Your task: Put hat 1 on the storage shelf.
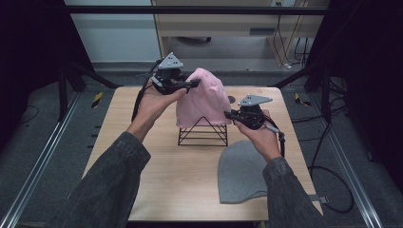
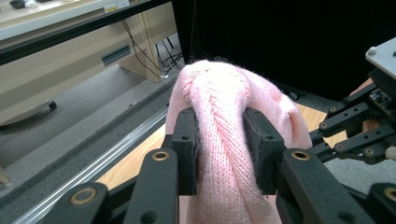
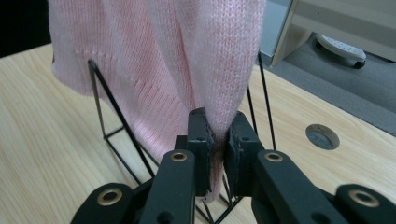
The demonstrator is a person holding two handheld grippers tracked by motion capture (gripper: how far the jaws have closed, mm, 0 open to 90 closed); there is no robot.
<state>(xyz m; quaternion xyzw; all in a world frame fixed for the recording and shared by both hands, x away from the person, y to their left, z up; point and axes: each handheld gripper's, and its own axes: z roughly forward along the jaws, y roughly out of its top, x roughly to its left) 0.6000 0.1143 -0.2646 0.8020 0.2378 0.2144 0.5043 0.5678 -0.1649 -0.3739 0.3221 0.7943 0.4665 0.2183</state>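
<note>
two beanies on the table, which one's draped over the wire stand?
The pink beanie, pinched by both grippers, sits over the black wire stand. The grey beanie lies flat on the table, untouched.

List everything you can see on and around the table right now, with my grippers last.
pink knit hat: one, pink, draped over the wire stand at mid-table
wire stand: one, black, pyramid frame under the pink hat
grey hat: one, grey, flat on the table's near right
table: one, light wood, with a round hole near its far right
left gripper: one, black, shut on the pink hat's top
right gripper: one, black, shut on the pink hat's lower edge
</note>
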